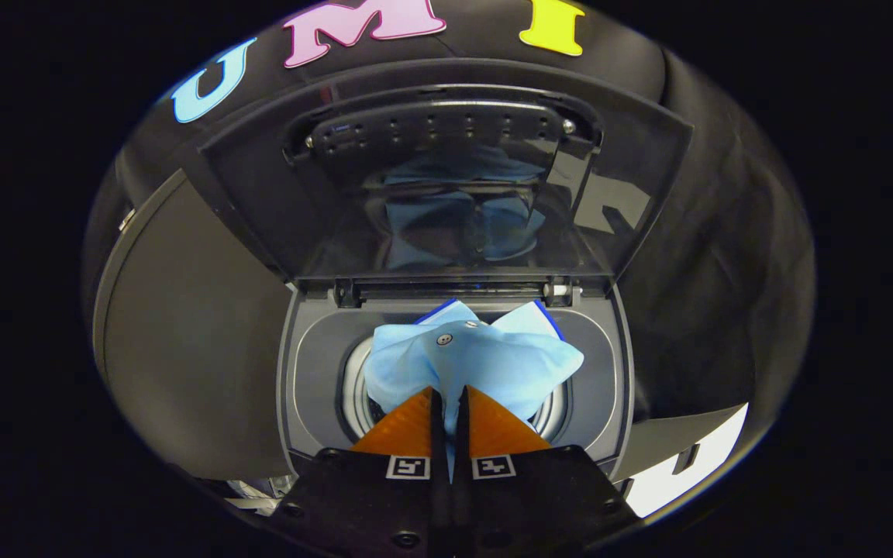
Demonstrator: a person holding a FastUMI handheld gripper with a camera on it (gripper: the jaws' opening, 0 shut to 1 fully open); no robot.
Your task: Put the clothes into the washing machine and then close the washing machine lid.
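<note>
My gripper (449, 394) is shut on a light blue garment (477, 360), a fold of it pinched between the two fingers. The garment bunches out just ahead of the fingertips, with a snap button on top and dark blue trim at its far edge. It hangs over the round drum opening (353, 391) of a small grey top-loading washing machine (315, 349). The machine's lid (446, 178) stands open and upright beyond the garment, hinged at the far side; its glossy inside reflects the blue cloth.
A dark flat panel (191, 349) lies left of the machine. Black cloth walls close in behind and to the right. A white patch (694, 457) shows low at the right, beside the machine.
</note>
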